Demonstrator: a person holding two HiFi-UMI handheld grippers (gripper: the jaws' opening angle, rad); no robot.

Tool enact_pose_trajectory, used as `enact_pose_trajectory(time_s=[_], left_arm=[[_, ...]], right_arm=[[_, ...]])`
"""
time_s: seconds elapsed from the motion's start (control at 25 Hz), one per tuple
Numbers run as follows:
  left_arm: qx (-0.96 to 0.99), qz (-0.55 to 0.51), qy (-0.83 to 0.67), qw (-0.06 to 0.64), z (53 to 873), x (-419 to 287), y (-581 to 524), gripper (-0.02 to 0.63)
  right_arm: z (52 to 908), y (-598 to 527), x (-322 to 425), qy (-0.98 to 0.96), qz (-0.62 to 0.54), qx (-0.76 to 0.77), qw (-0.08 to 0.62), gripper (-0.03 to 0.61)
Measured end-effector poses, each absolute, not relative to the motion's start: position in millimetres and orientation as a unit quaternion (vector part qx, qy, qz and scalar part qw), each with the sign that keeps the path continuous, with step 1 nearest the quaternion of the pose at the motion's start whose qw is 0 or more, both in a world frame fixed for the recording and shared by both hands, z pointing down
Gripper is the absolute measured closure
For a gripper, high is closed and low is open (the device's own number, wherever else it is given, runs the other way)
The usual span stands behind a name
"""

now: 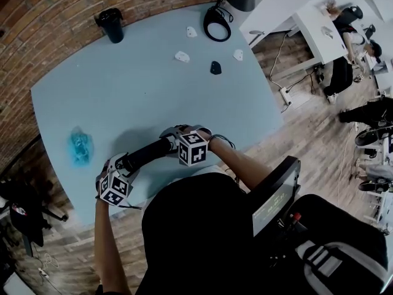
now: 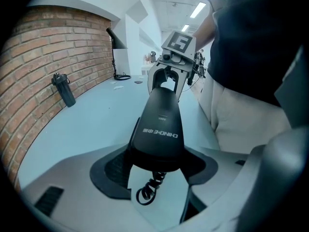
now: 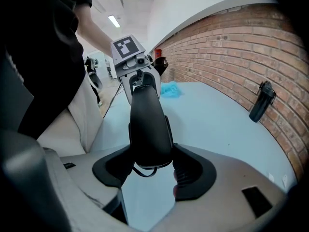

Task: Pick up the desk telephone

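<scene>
Over the near edge of the table (image 1: 153, 85), with left gripper (image 1: 126, 163) and right gripper (image 1: 172, 142) each clamped on one end of the black telephone handset (image 1: 147, 153), squeeze evenly and lift level, letting the coiled cord (image 2: 147, 190) trail free.

Table (image 1: 153, 85) bears flask (image 1: 111, 24), lamp (image 1: 216, 22), crumpled blue plastic (image 1: 80, 146).

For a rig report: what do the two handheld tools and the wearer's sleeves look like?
Both the left tool and right tool have light grey bodies with black ribbed pads, each carrying a white cube with black square markers. Short black sleeves.
</scene>
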State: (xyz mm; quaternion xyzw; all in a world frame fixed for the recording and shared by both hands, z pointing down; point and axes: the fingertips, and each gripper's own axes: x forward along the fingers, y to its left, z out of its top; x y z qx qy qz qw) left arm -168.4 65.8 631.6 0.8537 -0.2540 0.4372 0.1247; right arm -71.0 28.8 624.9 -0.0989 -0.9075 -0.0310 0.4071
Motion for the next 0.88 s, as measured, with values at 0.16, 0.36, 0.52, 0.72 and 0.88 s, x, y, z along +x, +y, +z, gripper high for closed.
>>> enact_pose_trajectory(time_s=[0.16, 0.36, 0.52, 0.72, 0.88], left_arm=[[0.857, 0.429, -0.259, 0.121, 624.4, -168.7, 70.4, 0.296], [0.865, 0.410, -0.266, 0.111, 608.5, -167.5, 66.7, 0.296], [0.873, 0.397, -0.267, 0.098, 596.6, -165.3, 65.4, 0.296], [0.878, 0.389, -0.266, 0.085, 583.6, -167.9, 65.2, 0.296], [0.881, 0.378, -0.274, 0.081, 575.0, -167.8, 69.5, 0.296]], right_arm=[[613.4, 33.3, -71.8, -0.911, -0.035, -0.097, 0.398, 0.316], [600.4, 29.7, -71.9, -0.915, -0.041, -0.098, 0.389, 0.316], [589.9, 29.6, -70.7, -0.920, -0.041, -0.095, 0.377, 0.316], [575.1, 29.5, -74.1, -0.927, -0.045, -0.092, 0.362, 0.316], [562.3, 32.2, -75.3, -0.931, -0.056, -0.097, 0.348, 0.316]])
